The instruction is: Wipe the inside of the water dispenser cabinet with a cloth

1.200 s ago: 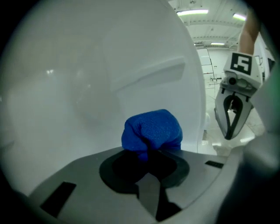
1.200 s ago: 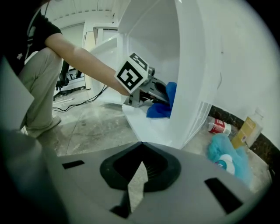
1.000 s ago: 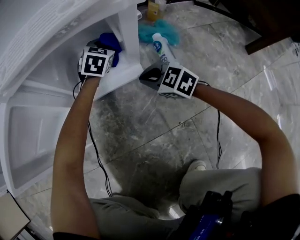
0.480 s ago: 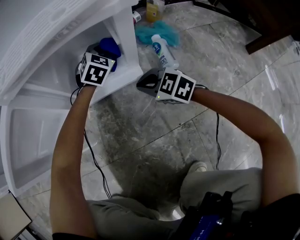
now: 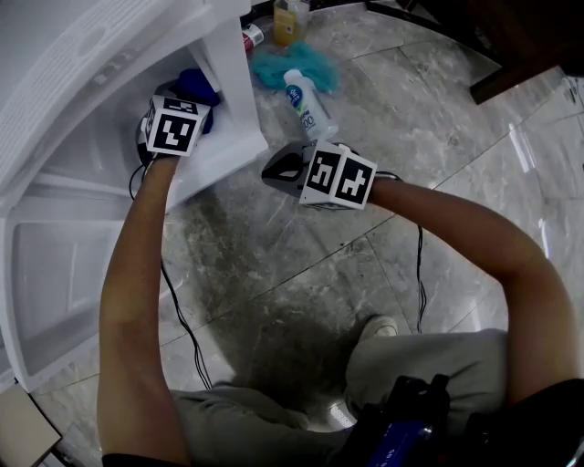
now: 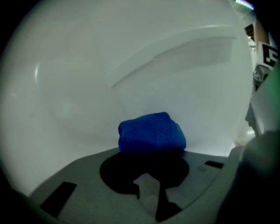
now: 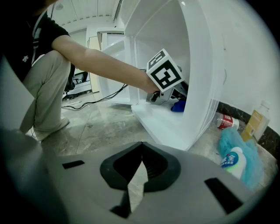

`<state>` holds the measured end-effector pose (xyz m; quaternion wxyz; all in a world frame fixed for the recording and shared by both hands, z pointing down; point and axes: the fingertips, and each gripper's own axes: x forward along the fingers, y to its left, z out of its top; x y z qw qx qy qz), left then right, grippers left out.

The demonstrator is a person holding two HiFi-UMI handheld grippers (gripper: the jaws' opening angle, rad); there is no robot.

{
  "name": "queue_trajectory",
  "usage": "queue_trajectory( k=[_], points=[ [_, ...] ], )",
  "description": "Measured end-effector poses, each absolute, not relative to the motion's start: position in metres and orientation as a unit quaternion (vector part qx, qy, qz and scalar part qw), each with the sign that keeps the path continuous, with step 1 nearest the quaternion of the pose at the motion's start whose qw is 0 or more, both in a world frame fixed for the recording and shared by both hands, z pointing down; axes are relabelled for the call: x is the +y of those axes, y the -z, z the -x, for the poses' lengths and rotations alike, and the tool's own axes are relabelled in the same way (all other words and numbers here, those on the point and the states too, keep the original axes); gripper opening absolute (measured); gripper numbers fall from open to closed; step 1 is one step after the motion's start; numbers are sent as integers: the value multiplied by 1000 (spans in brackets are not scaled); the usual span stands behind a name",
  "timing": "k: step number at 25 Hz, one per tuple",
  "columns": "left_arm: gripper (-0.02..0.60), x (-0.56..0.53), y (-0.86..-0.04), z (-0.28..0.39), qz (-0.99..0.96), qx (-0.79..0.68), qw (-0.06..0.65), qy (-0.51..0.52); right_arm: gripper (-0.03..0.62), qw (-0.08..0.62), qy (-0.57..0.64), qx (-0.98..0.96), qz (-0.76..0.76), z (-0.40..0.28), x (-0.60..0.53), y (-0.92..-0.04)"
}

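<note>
- Inside the white cabinet (image 5: 233,100), we are gripping the blue cloth (image 6: 152,132) with the left tool (image 6: 151,153), the cloth lying low against the cabinet's interior.
- Outside, beside the cabinet's front edge, we are holding the right tool (image 7: 141,146) over the floor (image 5: 301,274), jaws pressed together and empty.

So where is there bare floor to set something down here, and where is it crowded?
Free: the marble floor between the cabinet and the person's knees, and right of the right forearm. Crowded: beside the cabinet's far corner, where the white bottle, teal cloth, red-labelled bottle and yellow bottle sit.
</note>
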<state>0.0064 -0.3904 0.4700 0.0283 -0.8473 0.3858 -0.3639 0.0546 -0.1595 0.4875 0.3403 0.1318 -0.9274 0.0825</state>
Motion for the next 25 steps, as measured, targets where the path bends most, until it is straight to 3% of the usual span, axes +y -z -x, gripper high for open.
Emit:
queue_trajectory(
  k=[6, 18, 25],
  points=[
    [77, -368, -471, -13, 860, 348, 55, 370, -2, 337, -79, -929, -134, -49, -164, -485],
    [77, -388, -469, -7, 853, 370, 0, 367, -2, 353, -70, -924, -126, -53, -150, -479],
    [78, -360, -447, 9, 858, 334, 22, 389, -3, 354, -44, -923, -141, -49, -164, -454]
  ],
)
